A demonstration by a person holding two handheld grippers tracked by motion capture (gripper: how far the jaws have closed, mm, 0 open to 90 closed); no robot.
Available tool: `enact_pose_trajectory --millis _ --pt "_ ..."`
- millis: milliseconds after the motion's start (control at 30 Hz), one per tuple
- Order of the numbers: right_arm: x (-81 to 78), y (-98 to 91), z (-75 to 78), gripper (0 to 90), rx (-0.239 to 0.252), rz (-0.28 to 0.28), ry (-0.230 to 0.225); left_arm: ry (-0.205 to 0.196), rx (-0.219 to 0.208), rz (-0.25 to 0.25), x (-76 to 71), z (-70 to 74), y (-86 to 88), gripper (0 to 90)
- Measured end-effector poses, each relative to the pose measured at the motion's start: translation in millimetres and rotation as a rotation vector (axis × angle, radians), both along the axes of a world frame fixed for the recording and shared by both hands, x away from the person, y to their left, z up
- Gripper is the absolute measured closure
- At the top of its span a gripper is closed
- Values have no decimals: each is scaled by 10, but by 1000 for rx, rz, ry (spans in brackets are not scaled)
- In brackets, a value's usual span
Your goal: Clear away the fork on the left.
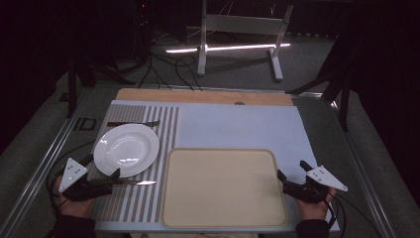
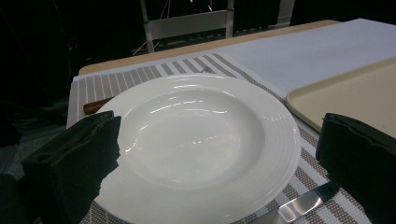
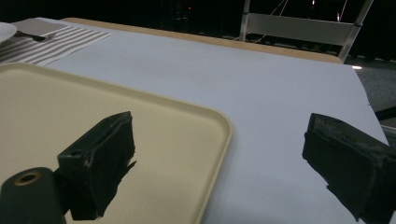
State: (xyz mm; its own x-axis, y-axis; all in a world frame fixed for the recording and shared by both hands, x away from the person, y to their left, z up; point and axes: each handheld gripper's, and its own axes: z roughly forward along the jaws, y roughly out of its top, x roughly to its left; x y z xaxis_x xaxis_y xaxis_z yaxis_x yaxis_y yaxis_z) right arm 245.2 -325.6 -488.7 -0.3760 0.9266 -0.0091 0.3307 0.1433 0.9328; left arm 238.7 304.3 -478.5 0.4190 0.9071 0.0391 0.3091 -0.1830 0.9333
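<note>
A white deep plate [image 1: 127, 148] [image 2: 187, 135] rests on a striped placemat [image 1: 166, 129] at the table's left. A fork [image 1: 133, 123] lies beyond the plate. On the near side a knife [image 1: 134, 183] [image 2: 299, 205] lies with its blade pointing at the tray. My left gripper [image 1: 104, 167] [image 2: 219, 123] hovers at the plate's near rim, open, its jaws spread wide on either side of the plate's front and touching nothing. My right gripper [image 1: 292, 169] [image 3: 219, 123] is open at the right edge of the beige tray [image 1: 223, 188] [image 3: 70, 102], one jaw over the tray's corner, the other over the pale cloth.
A pale blue-white cloth [image 1: 237, 126] [image 3: 261, 93] covers the table's middle and right. A wooden strip [image 1: 198, 95] runs along the far edge. Beyond the table stand a white metal frame [image 1: 237, 29] and floor cables [image 1: 168, 64]. Metal rails run down both sides of the table.
</note>
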Motion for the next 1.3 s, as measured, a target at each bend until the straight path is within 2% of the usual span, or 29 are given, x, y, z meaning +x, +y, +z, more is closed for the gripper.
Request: enact_pose_trajectory --millis 400,667,1300 --pt "7 23 -8 89 -10 15 6 -6 0 1 48 78 30 1" --pt "7 24 -11 89 -8 17 3 -3 15 3 99 115 75 1" --pt "10 19 -19 89 -7 21 2 6 59 5 357 227 174 1"
